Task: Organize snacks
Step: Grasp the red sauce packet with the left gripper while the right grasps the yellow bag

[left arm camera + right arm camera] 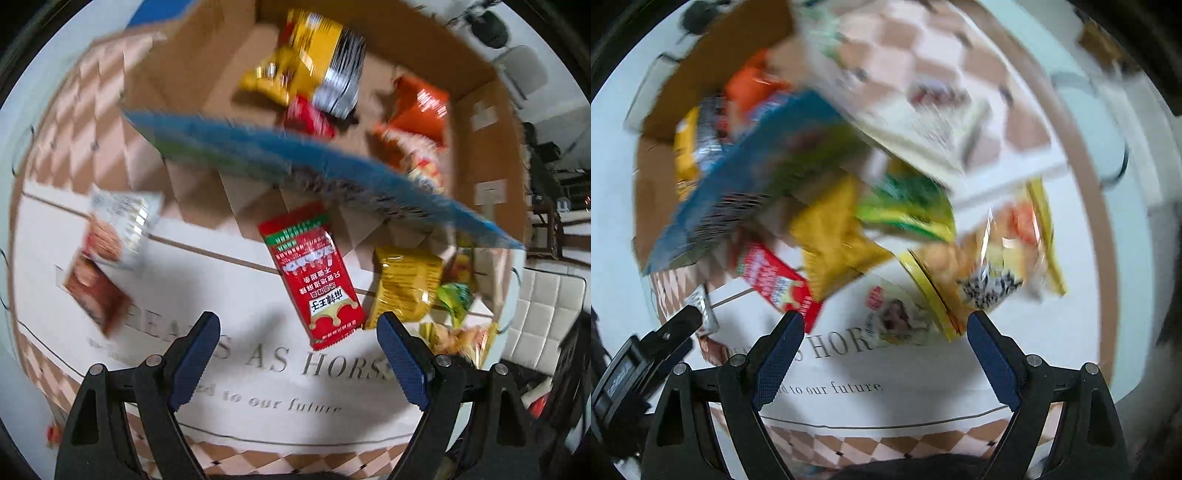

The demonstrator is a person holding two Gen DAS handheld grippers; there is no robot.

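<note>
Both grippers, left gripper (297,328) and right gripper (884,326), hang spread wide and empty over the tablecloth (229,317). Red packet (312,278) lies just ahead, outside the cardboard box (480,110). Risk: blurry view, pinching neighbouring yellow packet (404,282) too.

L gripper (297,328): black frame arms w/ silver pivot screws, dark-blue textured pads | R gripper (884,326): same black frame, silver screws, blue pads
</note>
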